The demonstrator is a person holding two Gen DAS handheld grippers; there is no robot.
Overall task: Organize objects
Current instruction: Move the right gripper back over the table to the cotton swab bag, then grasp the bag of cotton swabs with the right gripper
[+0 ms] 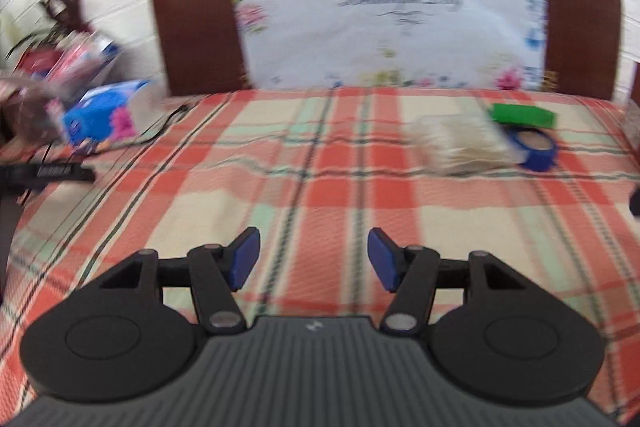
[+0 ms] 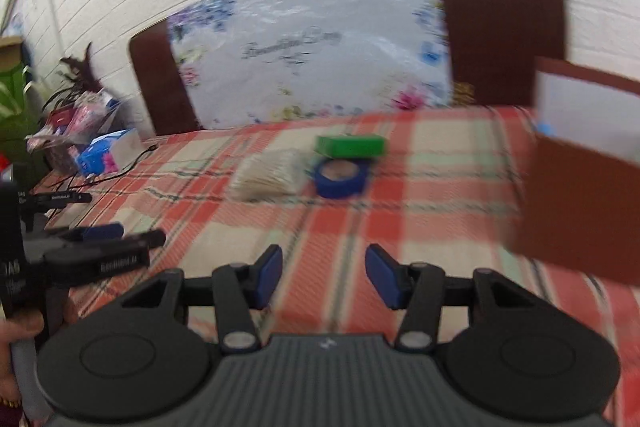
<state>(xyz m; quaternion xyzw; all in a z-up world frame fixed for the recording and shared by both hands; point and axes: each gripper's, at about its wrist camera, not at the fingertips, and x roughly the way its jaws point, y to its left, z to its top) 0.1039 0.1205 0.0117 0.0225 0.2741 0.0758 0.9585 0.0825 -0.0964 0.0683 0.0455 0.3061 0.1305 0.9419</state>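
Observation:
On the plaid bed cover (image 1: 320,187) lie a green box (image 1: 524,115), a blue tape roll (image 1: 536,149) and a clear pack of pale sticks (image 1: 464,147), grouped at the far right in the left wrist view. The right wrist view shows the same green box (image 2: 350,145), tape roll (image 2: 342,178) and pack (image 2: 270,175) ahead. My left gripper (image 1: 314,261) hangs open over bare cloth, holding nothing. My right gripper (image 2: 324,277) is also open and empty. The left gripper (image 2: 116,239) shows again at the left of the right wrist view, held by a hand (image 2: 16,331).
A brown open box (image 2: 580,171) stands at the right on the bed. A floral pillow (image 1: 384,11) leans on the brown headboard (image 1: 192,27). Clutter with a blue packet (image 1: 104,115), cables and a plant sits at the left by the white wall.

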